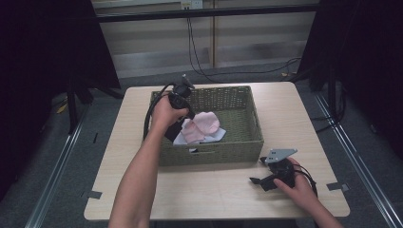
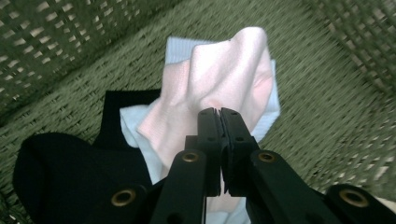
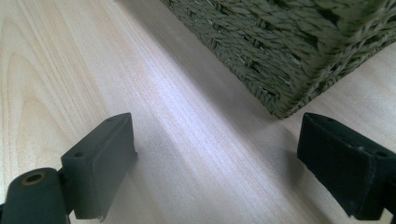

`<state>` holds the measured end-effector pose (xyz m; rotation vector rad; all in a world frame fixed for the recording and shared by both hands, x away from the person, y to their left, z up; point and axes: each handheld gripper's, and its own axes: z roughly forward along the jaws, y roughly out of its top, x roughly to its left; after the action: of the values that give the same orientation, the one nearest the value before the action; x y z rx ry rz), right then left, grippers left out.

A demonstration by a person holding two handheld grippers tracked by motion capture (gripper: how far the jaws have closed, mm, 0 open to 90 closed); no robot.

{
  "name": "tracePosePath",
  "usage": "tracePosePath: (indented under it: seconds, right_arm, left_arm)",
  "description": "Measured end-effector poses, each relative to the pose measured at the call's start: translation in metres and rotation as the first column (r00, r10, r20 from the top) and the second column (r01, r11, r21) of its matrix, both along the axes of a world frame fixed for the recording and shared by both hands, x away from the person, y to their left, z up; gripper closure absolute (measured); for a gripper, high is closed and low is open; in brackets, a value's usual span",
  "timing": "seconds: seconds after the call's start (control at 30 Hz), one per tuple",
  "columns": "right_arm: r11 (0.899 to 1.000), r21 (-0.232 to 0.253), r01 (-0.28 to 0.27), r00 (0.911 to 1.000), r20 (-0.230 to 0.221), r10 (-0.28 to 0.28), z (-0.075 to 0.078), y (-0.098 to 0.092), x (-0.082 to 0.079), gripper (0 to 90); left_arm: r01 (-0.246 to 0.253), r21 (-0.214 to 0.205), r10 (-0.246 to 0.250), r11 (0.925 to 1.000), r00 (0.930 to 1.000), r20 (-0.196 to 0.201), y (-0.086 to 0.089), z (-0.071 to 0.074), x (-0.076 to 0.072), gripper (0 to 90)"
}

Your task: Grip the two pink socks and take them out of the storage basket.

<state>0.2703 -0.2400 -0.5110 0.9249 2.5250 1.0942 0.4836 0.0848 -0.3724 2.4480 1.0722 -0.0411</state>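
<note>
Reaching down into the green woven basket (image 1: 237, 137), the left tool (image 2: 219, 114) has its jaws pressed together on a fold of the pink cloth (image 2: 219, 74), pinching the fabric near its middle so that it bunches up toward the tips. That grip on a raised fold looks chosen so this one piece can be lifted free of the rest without dragging its neighbours along. The pink cloth lies in the left half of the basket, on top of a pale blue cloth (image 2: 180, 46) whose edges stick out beyond it on the far and right sides. A black cloth (image 2: 70, 172) sits just beside them on the left, partly tucked under the pale one. The right half of the basket floor is bare wicker.

The basket stands in the middle of the wooden bench (image 1: 285, 104), its long side toward the person.

Over on the near right, the right tool (image 1: 262, 180) rests on the bench just off the basket's near right corner, jaws set wide apart with nothing between them. It seems parked there out of the way, close enough to steady the basket or take the cloth if needed.
</note>
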Motion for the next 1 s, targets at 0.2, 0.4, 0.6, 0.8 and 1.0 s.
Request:
tracePosePath:
  seconds: [0.2,0.4,0.6,0.8,1.0]
  right_arm:
    - [1.0,0.001,0.0,1.0,-0.003,0.0,0.0,0.0,0.0,10.6]
    - [1.0,0.001,0.0,1.0,-0.003,0.0,0.0,0.0,0.0,10.6]
    - [1.0,0.001,0.0,1.0,-0.002,0.0,0.0,0.0,0.0,10.6]
    - [1.0,0.001,0.0,1.0,-0.003,0.0,0.0,0.0,0.0,10.6]
    - [1.0,0.001,0.0,1.0,-0.003,0.0,0.0,0.0,0.0,10.6]
  left_arm:
    - [-0.008,-0.021,0.008,0.9997,0.9999,0.01,0.002,0.009,0.0,87.7]
    - [-0.013,-0.036,0.014,0.9993,0.9997,0.019,0.005,0.018,-0.001,87.7]
    - [-0.014,-0.047,0.015,0.9988,0.9998,0.017,0.009,0.027,-0.003,87.7]
    - [-0.008,-0.059,0.008,0.9982,0.9998,0.016,0.011,0.041,-0.008,87.8]
    - [0.022,-0.061,-0.022,0.9979,0.9998,0.002,0.013,0.057,-0.013,88.0]
